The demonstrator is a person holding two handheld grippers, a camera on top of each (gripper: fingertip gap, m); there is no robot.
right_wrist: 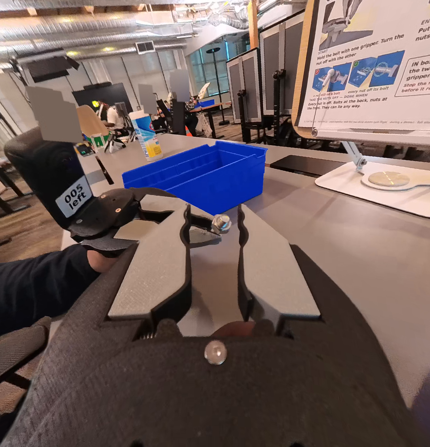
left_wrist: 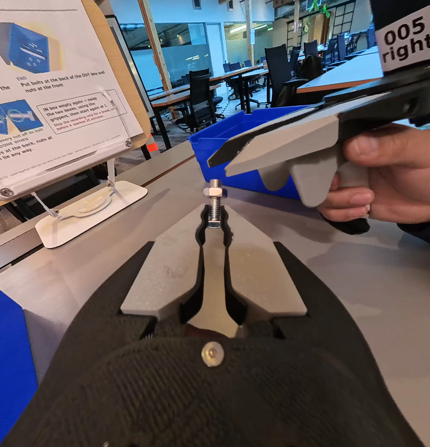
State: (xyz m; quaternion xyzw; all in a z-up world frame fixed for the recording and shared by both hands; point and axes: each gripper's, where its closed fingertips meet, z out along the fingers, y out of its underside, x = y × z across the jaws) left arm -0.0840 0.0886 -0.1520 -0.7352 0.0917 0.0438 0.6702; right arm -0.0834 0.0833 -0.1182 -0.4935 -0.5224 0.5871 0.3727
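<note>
The grey table (left_wrist: 354,278) runs under both tools. On it, ahead of the right gripper (right_wrist: 214,226), stands a blue bin (right_wrist: 209,179); what it holds is hidden by its walls. In the left wrist view another blue bin (left_wrist: 233,145) sits beyond the left gripper (left_wrist: 214,217), and its inside is also hidden. A white stand with a printed instruction sheet (left_wrist: 52,84) is ahead and to the left of that gripper.

The left gripper is clamped on the head end of 1 bolt (left_wrist: 214,212), which points straight out past its fingertips. 1 nut (left_wrist: 212,192) is threaded on the shank close to the far end, with a short length of thread showing beyond it.

The right gripper has its jaws spread and holds nothing; the nut (right_wrist: 221,222) lies between its fingertips, apparently touching neither. A hand (left_wrist: 390,183) holds it.

So the bolt is held and presented, and the nut is on its thread.
</note>
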